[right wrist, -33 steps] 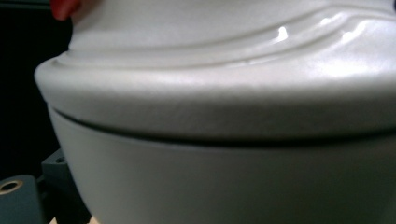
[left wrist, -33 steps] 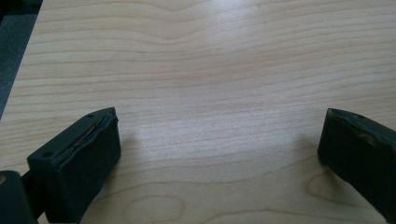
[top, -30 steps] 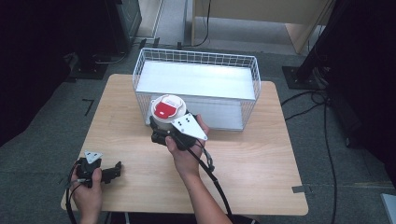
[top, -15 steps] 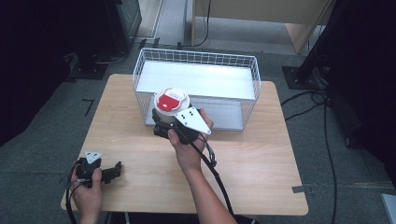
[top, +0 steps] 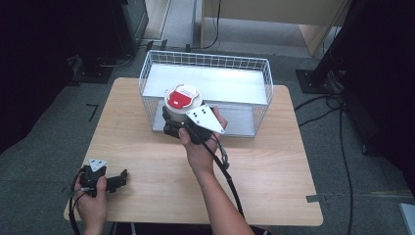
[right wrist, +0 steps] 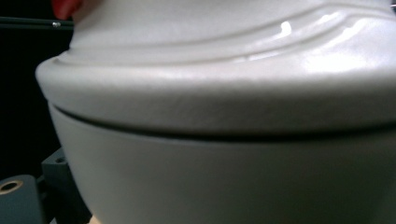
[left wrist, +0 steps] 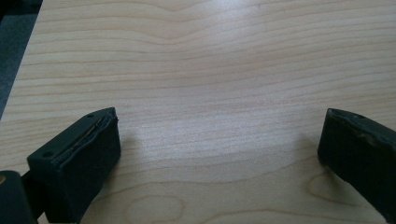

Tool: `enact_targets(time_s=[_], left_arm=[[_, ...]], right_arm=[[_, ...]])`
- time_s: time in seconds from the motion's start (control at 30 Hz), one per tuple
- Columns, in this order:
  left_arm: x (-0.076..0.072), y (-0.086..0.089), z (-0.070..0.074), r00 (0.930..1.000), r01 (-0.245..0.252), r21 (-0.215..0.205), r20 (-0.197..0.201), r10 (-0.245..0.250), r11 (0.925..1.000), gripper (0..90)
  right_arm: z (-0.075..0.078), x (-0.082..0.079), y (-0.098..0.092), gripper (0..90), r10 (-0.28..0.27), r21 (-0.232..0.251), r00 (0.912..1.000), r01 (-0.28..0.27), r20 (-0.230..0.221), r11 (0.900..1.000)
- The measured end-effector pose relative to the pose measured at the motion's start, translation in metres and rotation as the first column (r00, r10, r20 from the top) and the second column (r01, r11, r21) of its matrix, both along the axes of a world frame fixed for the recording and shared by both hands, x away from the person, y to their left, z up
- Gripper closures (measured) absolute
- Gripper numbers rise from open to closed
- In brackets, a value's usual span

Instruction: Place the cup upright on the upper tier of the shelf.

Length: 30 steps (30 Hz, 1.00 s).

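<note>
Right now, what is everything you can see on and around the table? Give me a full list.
Container: one, white body with a white and red lid, held above the table's far side, at the basket's near wall.
Wire basket: one, white, far half of the table.
Table: one, light wood, centre.
Cables: several, black, on the grey floor at the right.
Right gripper: one, black with a grey plate, clamped on the container.
Left gripper: one, black, jaws apart over bare wood, near left corner.
</note>
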<state>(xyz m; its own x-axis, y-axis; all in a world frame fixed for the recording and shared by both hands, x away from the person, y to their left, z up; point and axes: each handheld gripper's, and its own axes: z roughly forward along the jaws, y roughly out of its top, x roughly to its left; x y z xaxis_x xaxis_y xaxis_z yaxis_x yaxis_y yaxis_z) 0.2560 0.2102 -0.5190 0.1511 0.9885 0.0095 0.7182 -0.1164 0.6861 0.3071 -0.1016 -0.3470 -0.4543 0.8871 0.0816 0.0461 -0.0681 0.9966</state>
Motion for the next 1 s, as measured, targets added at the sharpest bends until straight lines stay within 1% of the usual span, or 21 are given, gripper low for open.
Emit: enact_targets(time_s=[0.07, 0.5, 0.7, 1.0], left_arm=[[0.000, 0.000, 0.000, 1.0000, 0.000, 0.000, 0.000, 0.000, 1.0000, 0.0], [0.000, 0.000, 0.000, 1.0000, 0.000, 0.000, 0.000, 0.000, 1.0000, 0.0], [0.000, 0.000, 0.000, 1.0000, 0.000, 0.000, 0.000, 0.000, 1.0000, 0.0], [0.000, 0.000, 0.000, 1.0000, 0.000, 0.000, 0.000, 0.000, 1.0000, 0.0]], right_arm=[[0.003, 0.003, -0.002, 4.9, -0.006, -0.004, 1.0000, 0.006, 0.007, 1.000], [0.011, 0.012, -0.013, 4.9, -0.035, 0.008, 0.9993, 0.035, 0.012, 0.999], [0.016, 0.018, -0.021, 4.9, -0.055, 0.017, 0.9985, 0.055, 0.008, 0.998], [0.029, 0.029, -0.030, 4.9, -0.082, 0.000, 0.9962, 0.082, 0.030, 0.997]])
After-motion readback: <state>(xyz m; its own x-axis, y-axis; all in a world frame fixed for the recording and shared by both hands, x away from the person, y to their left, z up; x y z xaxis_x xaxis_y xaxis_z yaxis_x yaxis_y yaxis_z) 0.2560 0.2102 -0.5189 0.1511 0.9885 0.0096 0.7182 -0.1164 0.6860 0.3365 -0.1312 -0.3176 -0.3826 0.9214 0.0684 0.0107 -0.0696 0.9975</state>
